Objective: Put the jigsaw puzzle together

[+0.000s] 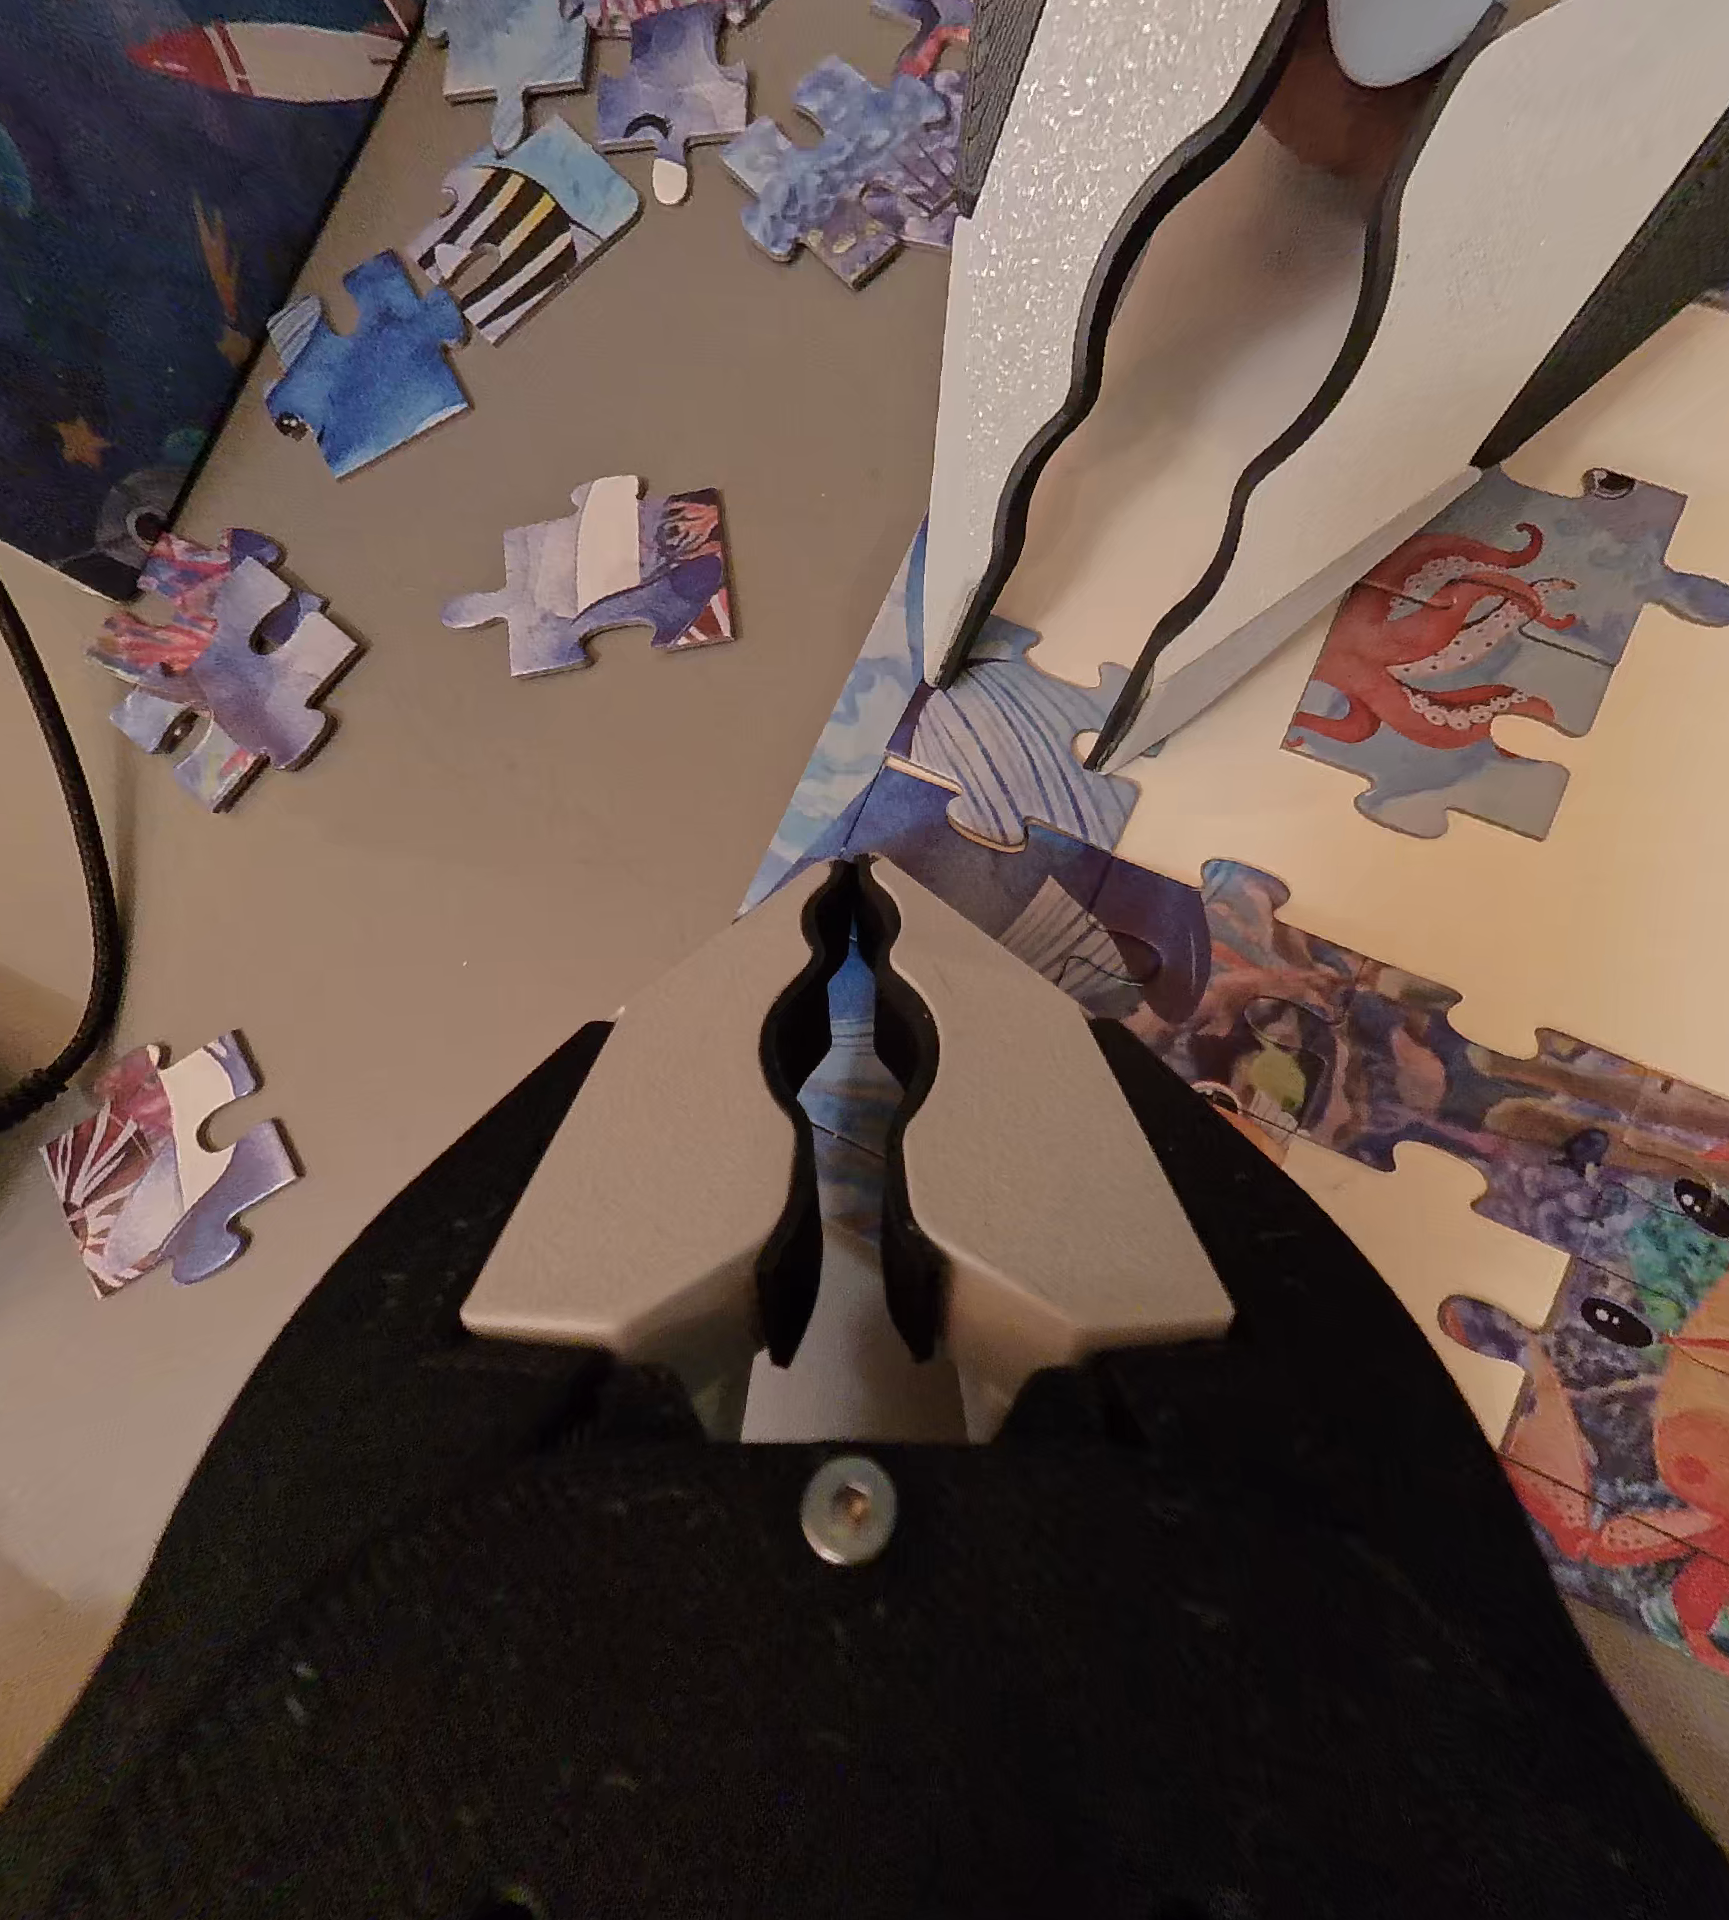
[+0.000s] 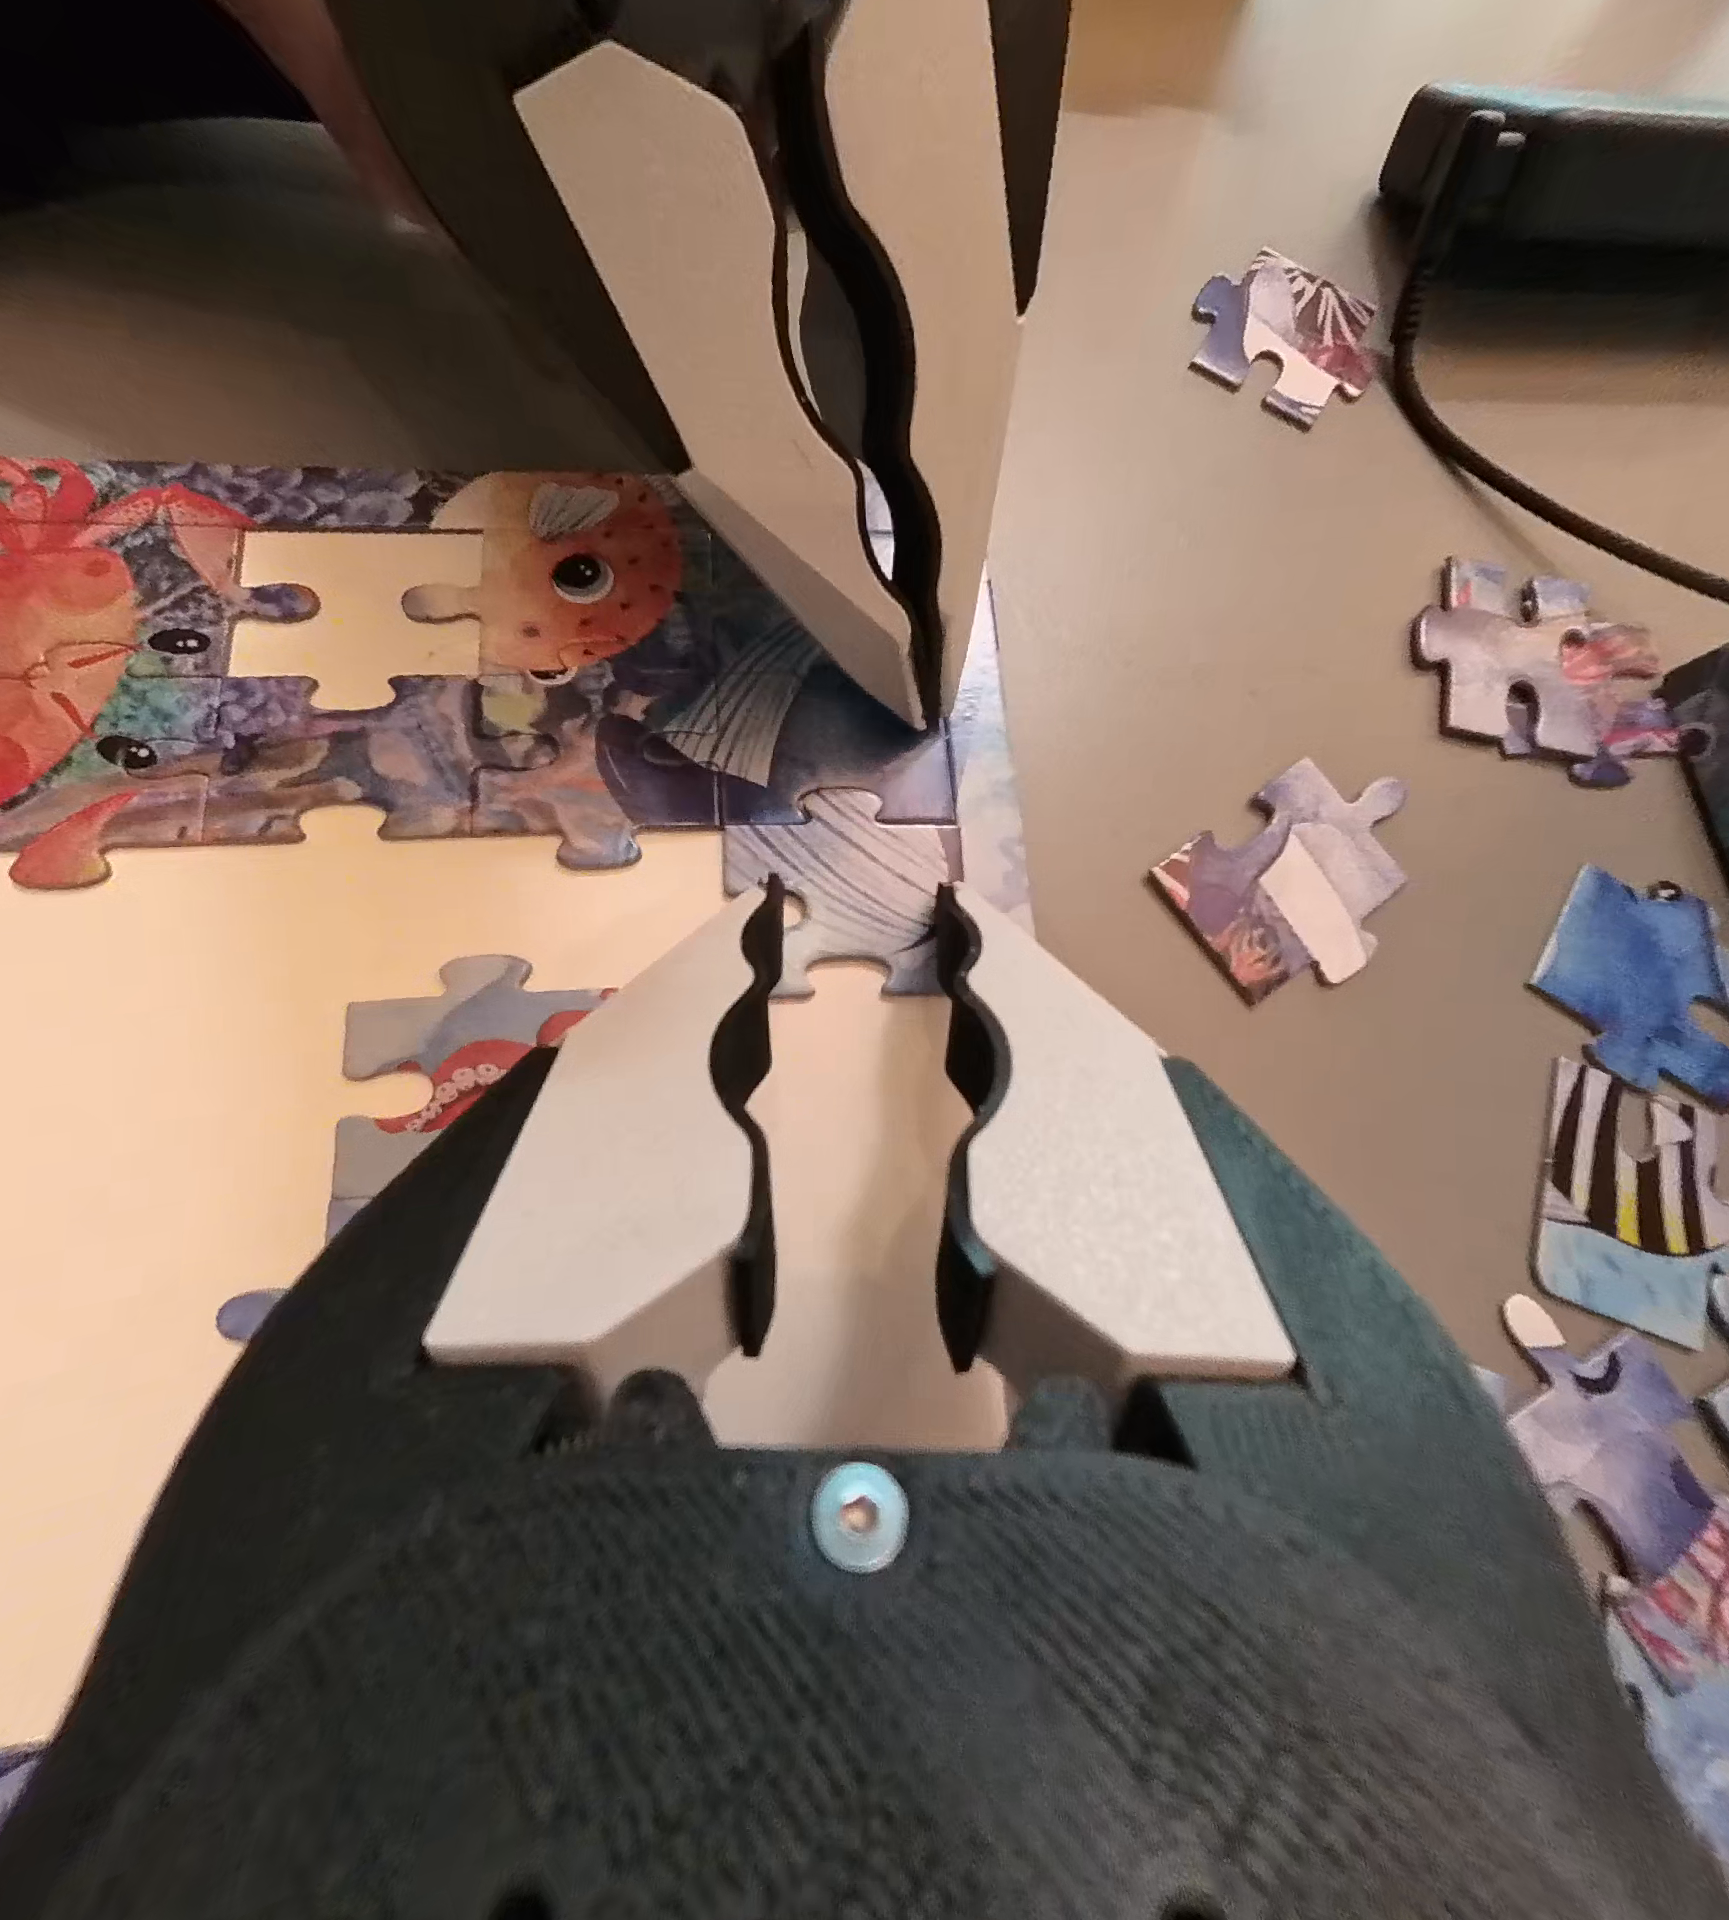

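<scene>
pressing view, left wrist: left gripper (image 1: 852,871) closed, empty, tips on the puzzle tray's (image 1: 1670,831) corner; striped whale piece (image 1: 1021,748) at 1 o'clock. right wrist: right gripper (image 2: 855,896) open, straddling that piece (image 2: 865,878). thin, light, stiff card; take by opposite edges.

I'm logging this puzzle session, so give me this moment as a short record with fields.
left tool: shut, tips at the corner of the puzzle tray
right tool: open, fingers on either side of the striped blue piece at the tray edge
assembled: strip with crab and pufferfish
loose: octopus piece in tray; others on the grey table
</scene>
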A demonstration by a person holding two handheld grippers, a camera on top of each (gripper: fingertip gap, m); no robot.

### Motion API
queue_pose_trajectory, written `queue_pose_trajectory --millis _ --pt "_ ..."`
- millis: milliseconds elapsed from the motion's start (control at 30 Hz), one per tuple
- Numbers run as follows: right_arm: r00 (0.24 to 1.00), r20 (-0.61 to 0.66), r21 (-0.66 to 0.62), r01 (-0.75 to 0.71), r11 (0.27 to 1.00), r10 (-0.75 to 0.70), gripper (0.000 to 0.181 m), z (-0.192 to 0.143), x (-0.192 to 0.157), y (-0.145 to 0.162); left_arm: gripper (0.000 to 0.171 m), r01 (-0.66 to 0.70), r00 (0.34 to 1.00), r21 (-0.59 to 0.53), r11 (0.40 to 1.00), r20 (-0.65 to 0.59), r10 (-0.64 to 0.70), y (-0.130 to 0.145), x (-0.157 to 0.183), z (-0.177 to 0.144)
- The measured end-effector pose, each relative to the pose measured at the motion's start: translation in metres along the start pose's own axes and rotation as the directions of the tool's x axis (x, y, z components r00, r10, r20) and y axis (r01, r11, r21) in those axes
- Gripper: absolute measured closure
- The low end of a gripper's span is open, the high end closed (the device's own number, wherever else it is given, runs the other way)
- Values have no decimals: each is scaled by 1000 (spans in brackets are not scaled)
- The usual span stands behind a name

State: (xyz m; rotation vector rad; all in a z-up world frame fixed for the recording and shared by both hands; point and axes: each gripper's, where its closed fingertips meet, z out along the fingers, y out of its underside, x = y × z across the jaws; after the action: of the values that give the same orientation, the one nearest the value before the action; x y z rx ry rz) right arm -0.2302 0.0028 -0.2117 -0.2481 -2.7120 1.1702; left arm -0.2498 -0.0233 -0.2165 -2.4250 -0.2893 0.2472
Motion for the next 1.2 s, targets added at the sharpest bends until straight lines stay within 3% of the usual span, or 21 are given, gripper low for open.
queue_pose_trajectory --millis 333,433,567,933,1200 --pt "1000 -14 15 11 1000 -10 149 -1 -1 -6 171 5 1000 3 1000 -2 -5 0 0 0" --pt "998 8 67 -55 996 54 152 -3 0 -16 171 3 1000 2 1000 -1 -3 0 0 0" --pt "987 24 33 -159 987 159 155 1 5 -9 171 2 1000 1 1000 1 -2 0 0 0" --pt "987 20 16 -163 987 162 153 7 4 -7 171 -1 1000 -1 1000 6 1 0 0 0" --pt "992 7 8 -123 992 123 171 10 -1 -10 171 -5 1000 -1 1000 10 5 0 0 1"
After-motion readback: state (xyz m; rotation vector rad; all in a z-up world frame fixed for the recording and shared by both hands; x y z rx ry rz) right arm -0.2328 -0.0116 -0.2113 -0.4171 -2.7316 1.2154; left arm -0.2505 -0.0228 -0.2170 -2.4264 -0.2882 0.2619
